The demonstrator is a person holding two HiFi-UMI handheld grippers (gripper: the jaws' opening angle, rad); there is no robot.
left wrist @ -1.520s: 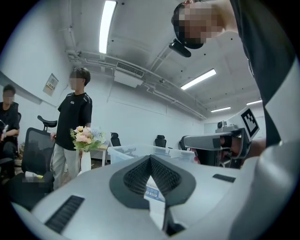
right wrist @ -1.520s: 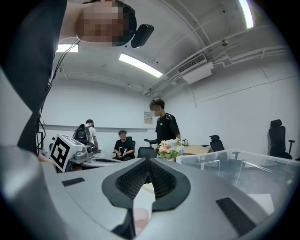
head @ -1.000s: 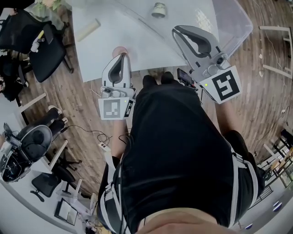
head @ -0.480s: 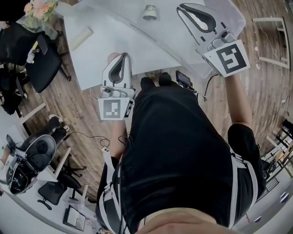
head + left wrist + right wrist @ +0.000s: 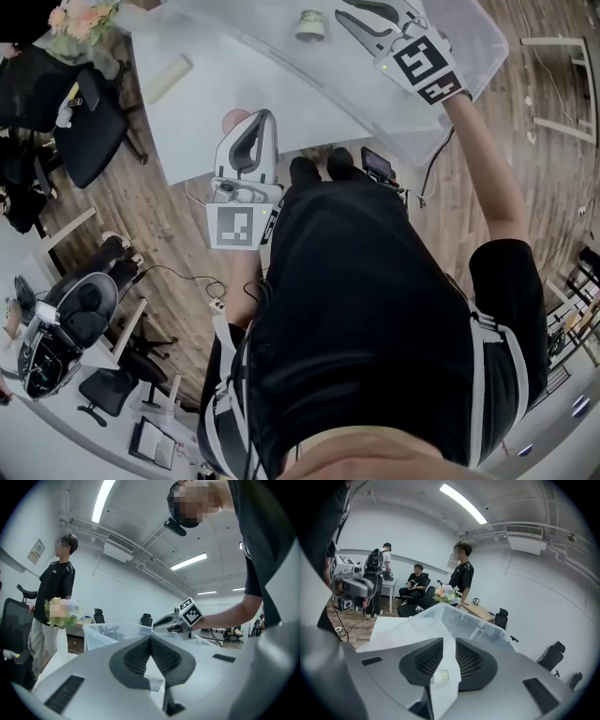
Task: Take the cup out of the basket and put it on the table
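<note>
A small pale cup [image 5: 310, 25] stands inside the clear plastic basket [image 5: 469, 42] on the white table [image 5: 244, 84]. My right gripper [image 5: 352, 14] reaches over the basket, just right of the cup. In the right gripper view its jaws have just been opening; they stand a little apart with nothing pressed between them, and the cup [image 5: 442, 674] shows small through the gap, lower in the basket [image 5: 461, 620]. My left gripper [image 5: 265, 120] hovers at the table's near edge, level, its tips meeting [image 5: 151, 638] on nothing.
A cream roll [image 5: 167, 77] lies at the table's left, and a pink round thing [image 5: 233, 120] sits beside my left gripper. Flowers [image 5: 80, 19] and black office chairs [image 5: 89, 131] stand to the left. Several people [image 5: 461, 576] are behind the table.
My right gripper has swung up and left in the head view, out over the basket toward the cup. The left gripper has barely shifted.
</note>
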